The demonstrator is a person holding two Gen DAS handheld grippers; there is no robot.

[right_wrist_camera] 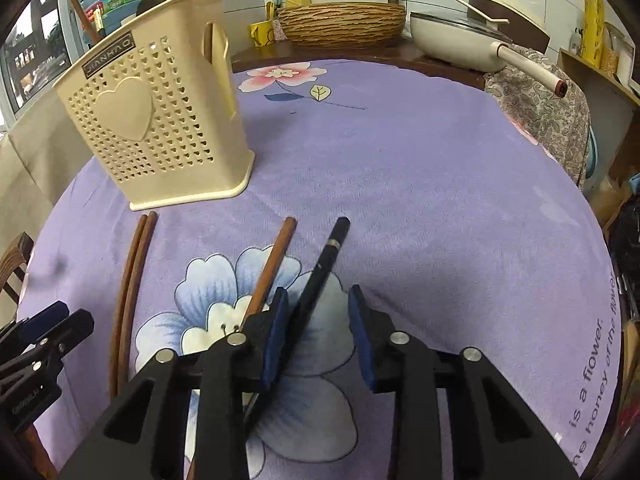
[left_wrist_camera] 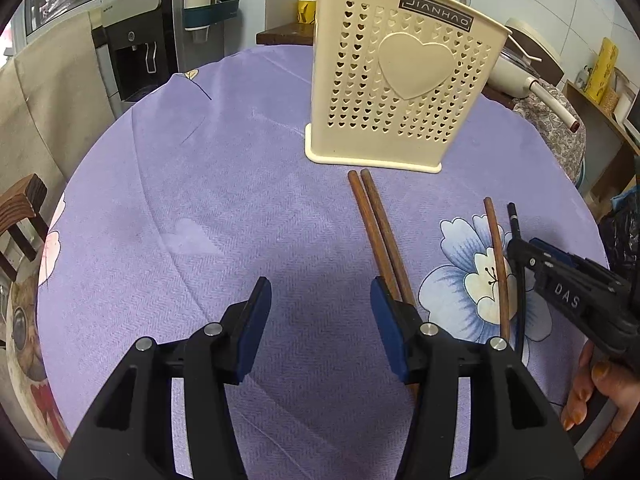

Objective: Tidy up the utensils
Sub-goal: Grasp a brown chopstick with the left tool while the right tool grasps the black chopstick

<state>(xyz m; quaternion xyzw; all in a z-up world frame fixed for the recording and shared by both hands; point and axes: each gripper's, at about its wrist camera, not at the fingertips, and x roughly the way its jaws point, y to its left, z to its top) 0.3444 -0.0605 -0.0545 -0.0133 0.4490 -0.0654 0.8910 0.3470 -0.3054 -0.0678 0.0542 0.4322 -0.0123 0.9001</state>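
A cream perforated utensil holder (left_wrist_camera: 400, 84) with a heart stands upright on the purple tablecloth; it also shows in the right wrist view (right_wrist_camera: 156, 128). A pair of brown chopsticks (left_wrist_camera: 378, 232) lies in front of it, also seen from the right wrist (right_wrist_camera: 130, 288). A single brown chopstick (left_wrist_camera: 496, 256) (right_wrist_camera: 272, 268) and a black chopstick (left_wrist_camera: 514, 224) (right_wrist_camera: 320, 276) lie to the right. My left gripper (left_wrist_camera: 320, 300) is open, its right finger over the pair's near end. My right gripper (right_wrist_camera: 318, 308) is open, with the black chopstick lying between its fingers.
The round table (right_wrist_camera: 440, 184) has a flowered purple cloth. Behind it are a woven basket (right_wrist_camera: 344, 20), a cream pan with a long handle (right_wrist_camera: 472, 40), a yellow mug (right_wrist_camera: 262, 34) and a water dispenser (left_wrist_camera: 136, 40). A wooden chair (left_wrist_camera: 20, 216) stands at the left.
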